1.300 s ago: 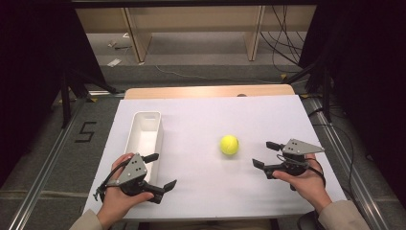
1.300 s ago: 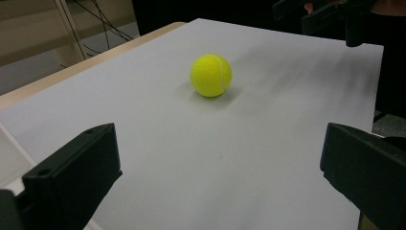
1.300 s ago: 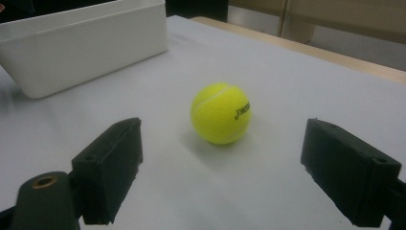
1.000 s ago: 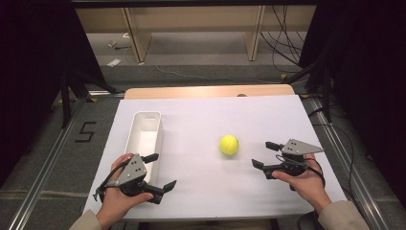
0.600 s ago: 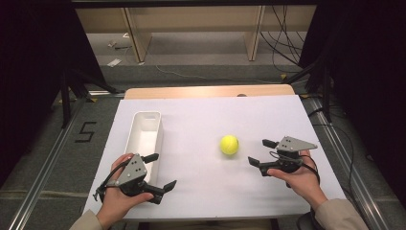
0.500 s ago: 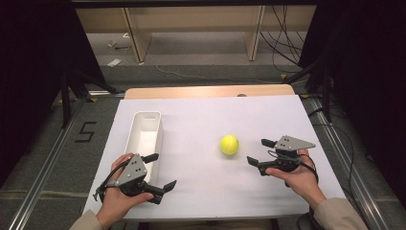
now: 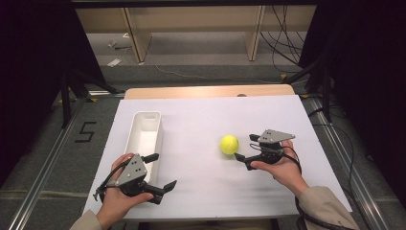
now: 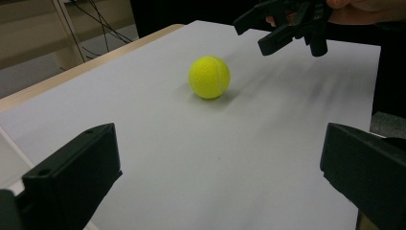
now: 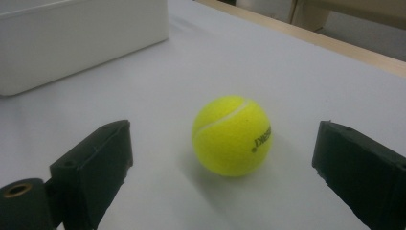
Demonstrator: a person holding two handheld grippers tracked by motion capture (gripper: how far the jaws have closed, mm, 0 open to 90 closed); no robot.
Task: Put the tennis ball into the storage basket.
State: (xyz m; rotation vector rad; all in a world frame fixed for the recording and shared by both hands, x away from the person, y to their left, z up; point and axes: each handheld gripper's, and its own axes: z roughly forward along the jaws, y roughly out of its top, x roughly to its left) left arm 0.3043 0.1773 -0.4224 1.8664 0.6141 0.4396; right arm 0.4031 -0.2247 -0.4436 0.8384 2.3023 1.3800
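We list first the desk (image 7: 201,112), covered by a white sheet with a strip of pale wood showing along its far edge. Next we enter the white bin (image 7: 146,134), an oblong open-topped container lying lengthwise on the left part of the sheet, its near end just beyond the left tool; in the right gripper view its white wall (image 9: 81,38) stands behind and to the left of the ball. We then record the left tool (image 7: 155,173), held in the person's left hand near the front left of the desk, its jaws spread wide with nothing between them; its own camera looks across the sheet toward the ball (image 8: 209,77) and the other tool (image 8: 282,26) beyond it. The right tool (image 7: 245,147), held in the person's right hand on the right side, points left at the ball; its jaws have just been opening and stand wide apart, one on each side of the ball's near face, neither pad pressing on it. Last we enter the yellow tennis ball (image 7: 229,144), resting on the sheet a little right of centre, well apart from the bin, with dark lettering on its side (image 9: 232,135).
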